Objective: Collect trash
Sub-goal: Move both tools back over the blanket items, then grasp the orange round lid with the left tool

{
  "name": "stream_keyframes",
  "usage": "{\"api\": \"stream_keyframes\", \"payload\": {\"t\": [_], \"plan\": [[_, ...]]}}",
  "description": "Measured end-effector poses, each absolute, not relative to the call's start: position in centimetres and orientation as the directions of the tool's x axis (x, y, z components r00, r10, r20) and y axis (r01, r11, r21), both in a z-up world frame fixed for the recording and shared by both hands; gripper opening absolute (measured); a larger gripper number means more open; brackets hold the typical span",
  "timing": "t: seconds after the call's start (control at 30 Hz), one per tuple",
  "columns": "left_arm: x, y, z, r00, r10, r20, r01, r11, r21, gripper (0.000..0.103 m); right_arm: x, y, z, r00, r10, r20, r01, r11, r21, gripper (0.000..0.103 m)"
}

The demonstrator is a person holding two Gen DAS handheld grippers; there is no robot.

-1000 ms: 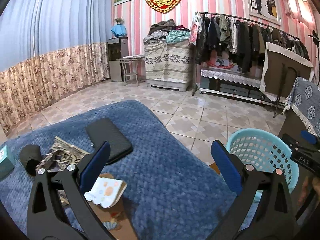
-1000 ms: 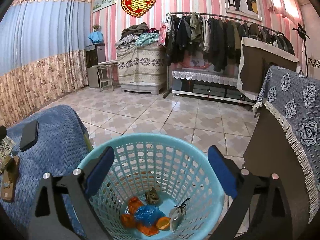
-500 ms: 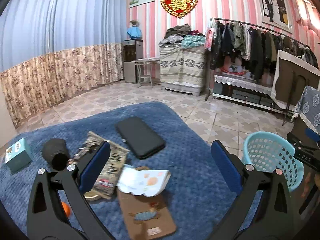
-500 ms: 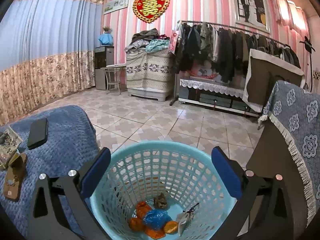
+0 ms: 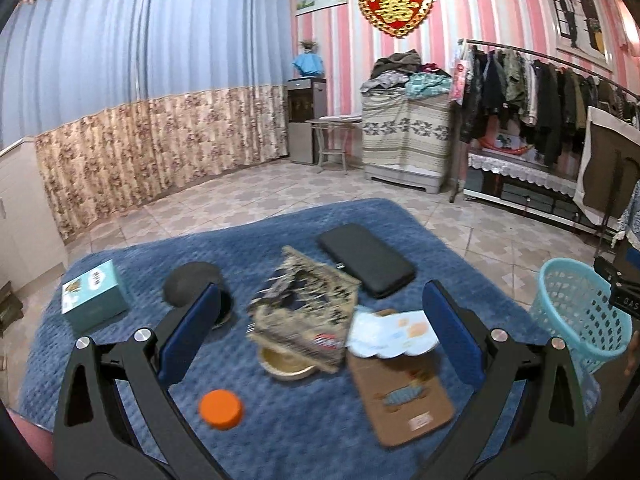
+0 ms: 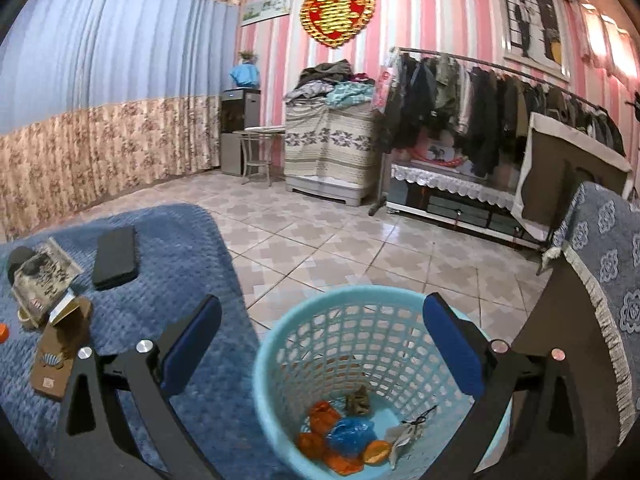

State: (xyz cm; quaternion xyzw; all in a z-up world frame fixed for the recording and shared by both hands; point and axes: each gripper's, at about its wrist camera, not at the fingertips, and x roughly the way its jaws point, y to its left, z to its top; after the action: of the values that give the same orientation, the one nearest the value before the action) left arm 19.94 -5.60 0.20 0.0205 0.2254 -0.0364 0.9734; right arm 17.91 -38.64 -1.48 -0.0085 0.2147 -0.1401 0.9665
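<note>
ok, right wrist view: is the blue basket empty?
No, the blue basket already holds orange wrappers, a blue bag and other scraps at its bottom.

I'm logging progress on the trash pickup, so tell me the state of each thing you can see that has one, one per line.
left gripper: open, empty, above the blue blanket.
right gripper: open, empty, over the basket.
basket: upright, holds orange and blue scraps at the bottom.
orange cap: loose on the blanket, not collected.
black case: shut, lying flat.
teal box: closed, on the blanket.
notebook: flat, a patterned paper on its far end.
</note>
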Motion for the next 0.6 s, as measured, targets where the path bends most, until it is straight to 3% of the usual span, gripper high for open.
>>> {"api": "stream_keyframes", "payload": {"t": [0.6], "plan": [[18.2, 2.6, -5.1, 0.848, 0.036, -0.528, -0.051, 0.999, -0.013, 0.098, 18.7, -32.5, -2.3, 0.881, -0.137, -0.452, 0.123, 0.991, -0.060, 0.098]]}}
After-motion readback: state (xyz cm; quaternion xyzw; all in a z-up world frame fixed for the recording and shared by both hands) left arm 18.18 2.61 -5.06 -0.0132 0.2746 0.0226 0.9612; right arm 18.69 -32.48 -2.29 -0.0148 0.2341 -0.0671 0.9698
